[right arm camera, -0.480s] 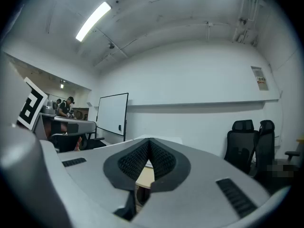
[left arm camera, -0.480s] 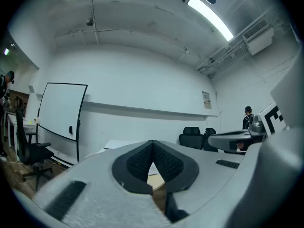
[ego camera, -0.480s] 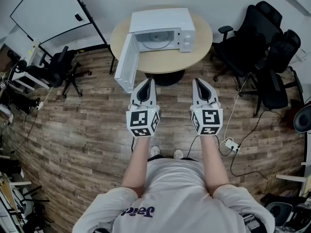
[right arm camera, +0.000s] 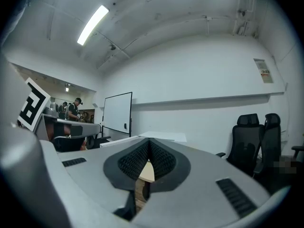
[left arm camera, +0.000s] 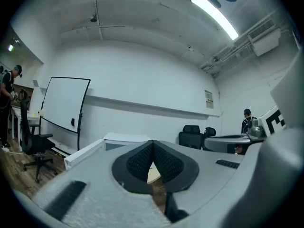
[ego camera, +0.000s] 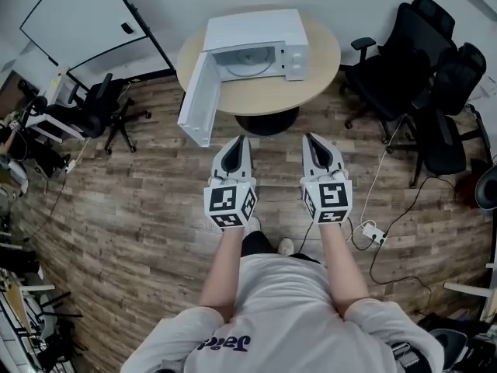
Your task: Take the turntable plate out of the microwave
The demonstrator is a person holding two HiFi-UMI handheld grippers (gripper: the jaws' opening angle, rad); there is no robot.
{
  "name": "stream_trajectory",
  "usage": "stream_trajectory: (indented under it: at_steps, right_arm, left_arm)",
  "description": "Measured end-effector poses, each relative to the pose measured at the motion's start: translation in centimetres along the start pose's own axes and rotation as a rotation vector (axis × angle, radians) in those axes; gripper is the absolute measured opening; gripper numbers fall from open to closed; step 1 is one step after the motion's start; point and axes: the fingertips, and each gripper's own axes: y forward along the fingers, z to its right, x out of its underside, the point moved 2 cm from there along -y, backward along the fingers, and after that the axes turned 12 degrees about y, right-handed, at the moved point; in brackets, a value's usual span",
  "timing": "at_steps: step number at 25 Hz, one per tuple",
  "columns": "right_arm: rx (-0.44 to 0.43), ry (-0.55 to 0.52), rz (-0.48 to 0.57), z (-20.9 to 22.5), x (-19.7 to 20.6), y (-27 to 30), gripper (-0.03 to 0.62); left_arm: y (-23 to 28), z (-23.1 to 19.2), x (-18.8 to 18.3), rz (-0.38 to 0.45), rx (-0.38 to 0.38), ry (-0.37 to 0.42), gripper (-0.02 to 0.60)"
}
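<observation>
Left gripper (ego camera: 238,140) and right gripper (ego camera: 309,137) hover mid-frame, jaws pressed together, empty. Upper centre, the turntable plate (ego camera: 250,65) lies inside the open microwave (ego camera: 252,29). Judged: approach step; next, close in, part the jaws, reach inside.

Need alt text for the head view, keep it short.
A person holds two shut tools, the left tool and right tool, level above a wood floor, facing a round table. On it sits a white microwave, door swung open, turntable plate inside.
</observation>
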Motion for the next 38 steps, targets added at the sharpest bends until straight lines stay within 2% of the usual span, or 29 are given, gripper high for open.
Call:
stream_trajectory:
  at_steps: [9, 19, 24, 30, 38]
  right_arm:
    - [-0.015, 0.034, -0.013, 0.8, 0.9, 3.5, 0.015]
    - [-0.084, 0.097, 0.022, 1.3, -0.7, 13.6, 0.015]
    - [-0.046, 0.064, 0.026, 1.5, -1.9, 19.3, 0.015]
    - [0.052, 0.04, -0.002, 2.9, -1.6, 25.6, 0.017]
    - [0.073, 0.041, 0.009, 2.2, -1.3, 33.2, 0.017]
  left_arm:
    - [3.3, -1.2, 0.7, 0.001, 0.006, -0.012, 0.014]
    - [13.3, -5.8, 0.9, 0.008, 0.061, 0.001, 0.014]
    - [17.9, -9.1, 0.1, 0.024, 0.078, 0.0, 0.014]
    - [23.0, -12.5, 1.5, 0.012, 0.091, -0.02, 0.014]
    - [29.0, -16.4, 2.1, 0.024, 0.127, 0.006, 0.014]
